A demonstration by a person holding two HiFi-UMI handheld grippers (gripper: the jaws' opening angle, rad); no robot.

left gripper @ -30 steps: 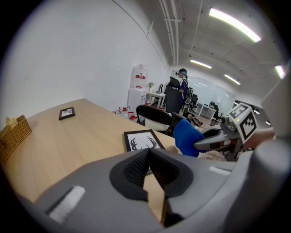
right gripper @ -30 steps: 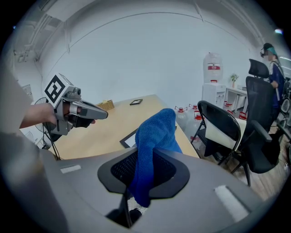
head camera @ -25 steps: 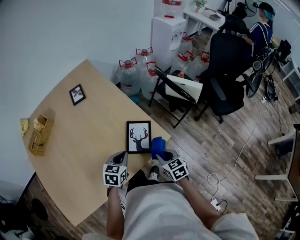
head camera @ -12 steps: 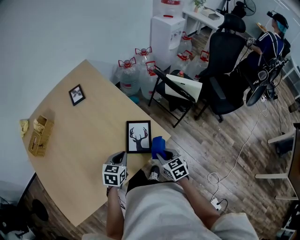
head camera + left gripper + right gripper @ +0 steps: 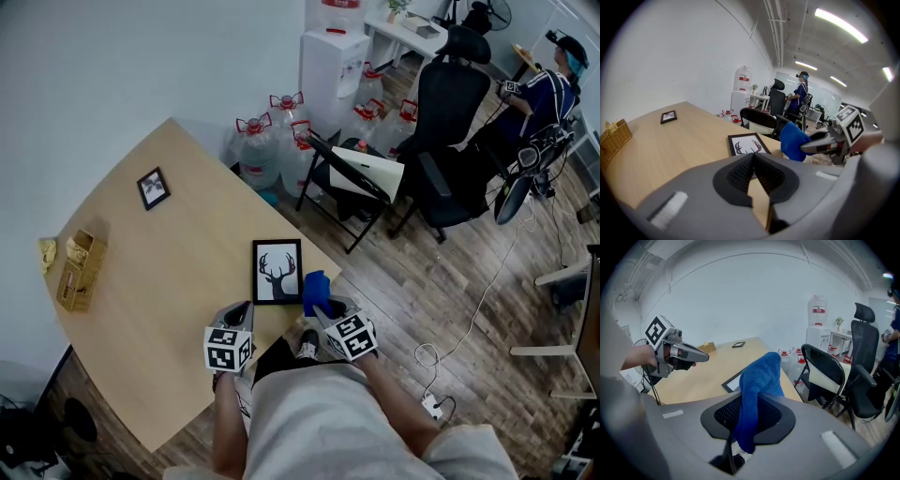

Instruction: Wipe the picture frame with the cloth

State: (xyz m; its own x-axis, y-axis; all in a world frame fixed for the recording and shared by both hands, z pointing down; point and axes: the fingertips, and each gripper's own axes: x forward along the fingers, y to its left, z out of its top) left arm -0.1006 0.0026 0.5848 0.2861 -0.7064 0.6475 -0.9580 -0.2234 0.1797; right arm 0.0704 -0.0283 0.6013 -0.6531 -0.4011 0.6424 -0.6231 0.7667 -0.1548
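Observation:
A black picture frame with a deer silhouette (image 5: 277, 273) lies flat on the wooden table (image 5: 159, 272) near its front edge; it also shows in the left gripper view (image 5: 747, 144). My right gripper (image 5: 323, 309) is shut on a blue cloth (image 5: 315, 292), just right of the frame and off the table's edge. The cloth (image 5: 759, 390) stands up between the jaws. My left gripper (image 5: 244, 314) hovers just in front of the frame, shut with nothing in it (image 5: 754, 176).
A small second frame (image 5: 155, 188) lies at the table's far side. A wicker box (image 5: 79, 270) sits at the left edge. Water jugs (image 5: 272, 141), a folding chair (image 5: 352, 183) and an office chair (image 5: 450, 141) stand beyond the table. A person (image 5: 548, 75) sits far right.
Both grippers and the frame stay where they were. Only the person at the far right has shifted.

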